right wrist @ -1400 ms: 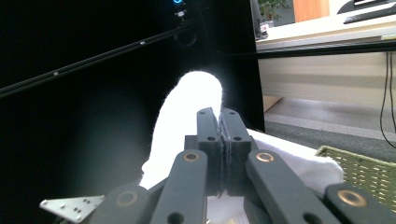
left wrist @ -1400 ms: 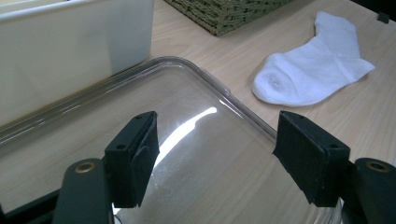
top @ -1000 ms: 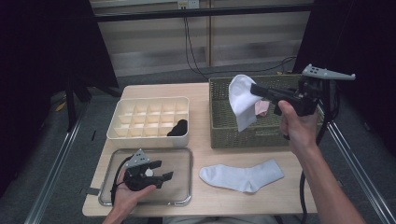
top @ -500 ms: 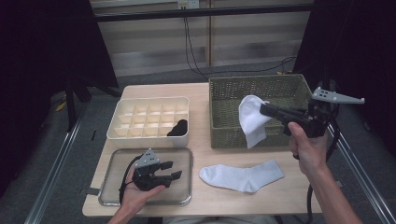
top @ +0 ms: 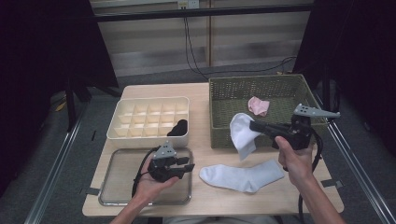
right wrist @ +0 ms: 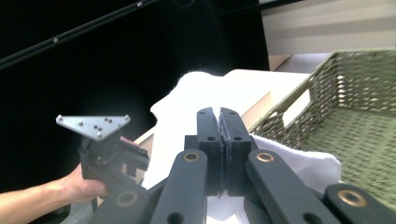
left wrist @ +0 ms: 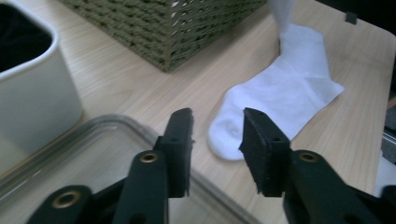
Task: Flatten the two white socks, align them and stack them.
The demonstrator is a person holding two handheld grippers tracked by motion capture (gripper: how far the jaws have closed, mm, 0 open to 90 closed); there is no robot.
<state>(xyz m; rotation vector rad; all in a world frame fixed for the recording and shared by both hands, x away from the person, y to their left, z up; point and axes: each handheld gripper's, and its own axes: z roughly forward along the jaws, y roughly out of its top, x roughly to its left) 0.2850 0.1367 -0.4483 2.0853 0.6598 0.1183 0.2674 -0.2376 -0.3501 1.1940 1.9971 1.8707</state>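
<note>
One sock [top: 243, 135] hangs clamped in the right gripper [top: 254, 126]; the left gripper [left wrist: 217, 135], empty and closing, may miss the flat sock [left wrist: 280, 102].

High view overlooks table [top: 205, 93]; gripper views sit close, perhaps sharing basket [left wrist: 163, 28].

Wooden table [top: 205, 198], white sock [top: 240, 176], metal tray [top: 114, 186], divided box [top: 149, 119], wicker basket [top: 261, 88]

Two white socks, one hanging [top: 243, 134] and one flat [top: 240, 176]; a pink cloth [top: 258, 105] in the olive-green woven basket [top: 280, 88]; a cream box [top: 144, 119]; black grippers.
</note>
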